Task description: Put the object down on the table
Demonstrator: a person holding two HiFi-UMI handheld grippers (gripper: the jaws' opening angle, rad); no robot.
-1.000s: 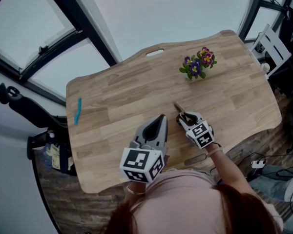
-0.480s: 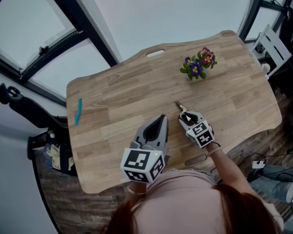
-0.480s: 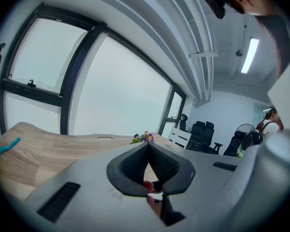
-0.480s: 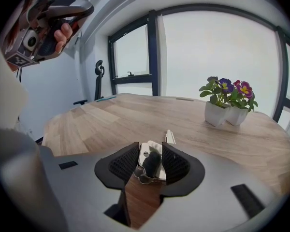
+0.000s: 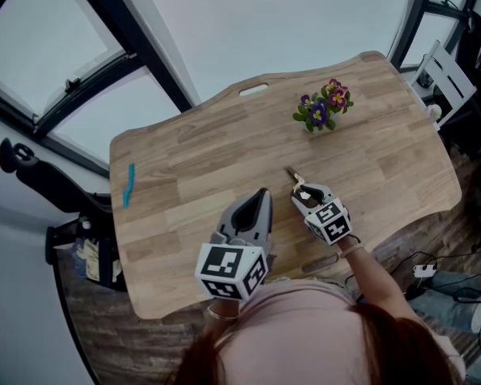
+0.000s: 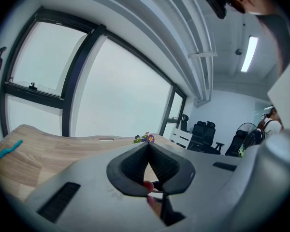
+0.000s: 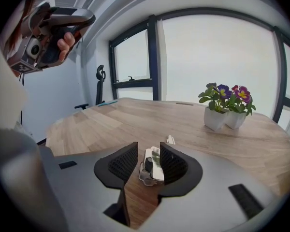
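Note:
A small white object with a dark part [image 7: 152, 164] lies on the wooden table [image 5: 200, 159] between the jaws of my right gripper [image 7: 149, 146]. The jaws are opening: there is a gap on the object's left side, and its right side sits close against the right jaw. In the head view the object [image 5: 296, 180] pokes out ahead of the right gripper [image 5: 303, 192] near the table's front edge. My left gripper [image 5: 260, 195] hovers just to the left of it, shut with nothing in it [image 6: 147, 145].
Two small white pots of purple flowers [image 5: 323, 107] stand at the back right of the table [image 7: 224, 109]. A blue strip [image 5: 128, 183] lies near the left edge. Office chairs [image 6: 203, 132] stand beyond the table, near the windows.
The right gripper's jaws have spread apart around the white object, which stays on the table. The left gripper has hardly moved.

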